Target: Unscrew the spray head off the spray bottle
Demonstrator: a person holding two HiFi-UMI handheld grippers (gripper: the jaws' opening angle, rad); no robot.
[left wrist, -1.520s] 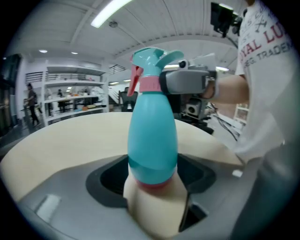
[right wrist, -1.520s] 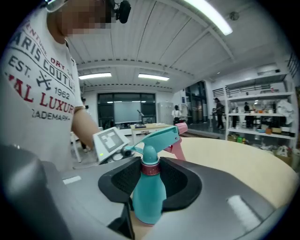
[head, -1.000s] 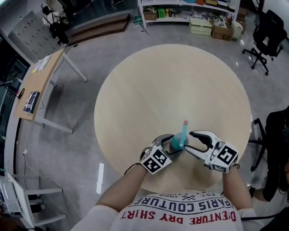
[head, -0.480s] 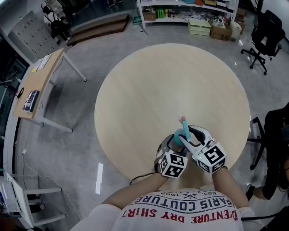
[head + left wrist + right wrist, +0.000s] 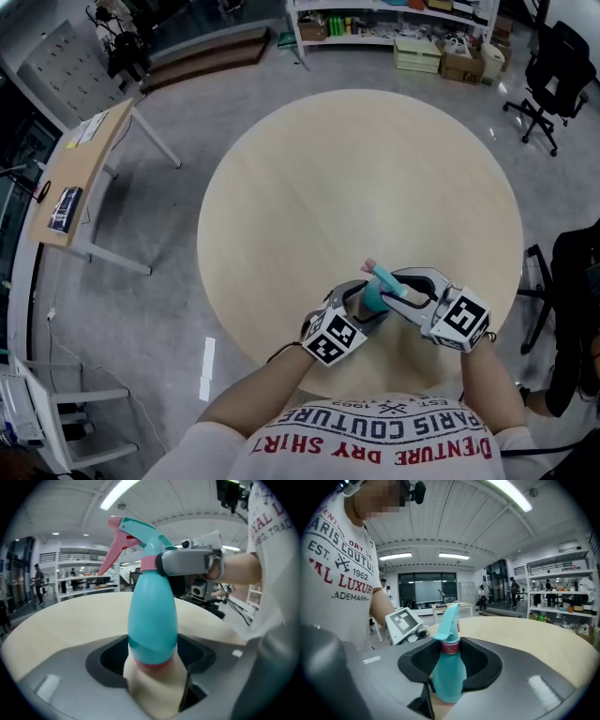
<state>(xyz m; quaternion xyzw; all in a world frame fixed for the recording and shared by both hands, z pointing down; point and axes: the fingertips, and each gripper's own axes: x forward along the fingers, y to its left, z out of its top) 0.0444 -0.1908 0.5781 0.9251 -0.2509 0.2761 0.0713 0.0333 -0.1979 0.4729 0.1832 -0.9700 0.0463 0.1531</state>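
A teal spray bottle (image 5: 377,294) with a pink trigger and pink collar stands tilted near the front edge of the round table (image 5: 356,169). My left gripper (image 5: 361,304) is shut on the bottle's lower body (image 5: 152,616), its base low between the jaws (image 5: 152,652). From the right, my right gripper (image 5: 399,287) reaches the neck. Its jaws have just been closing, with the pink collar (image 5: 450,648) between them, and the pads now press on it (image 5: 450,656). The spray head (image 5: 140,534) points up and away to the left.
A wooden desk (image 5: 80,178) stands at the left, on the grey floor. Shelves with boxes (image 5: 403,28) line the back wall. An office chair (image 5: 553,70) is at the far right. A dark-clothed person (image 5: 577,309) stands at the right edge.
The right gripper has closed in on the bottle's neck. The bottle has tilted, and its nozzle has swung to the left. The left gripper keeps its hold on the body.
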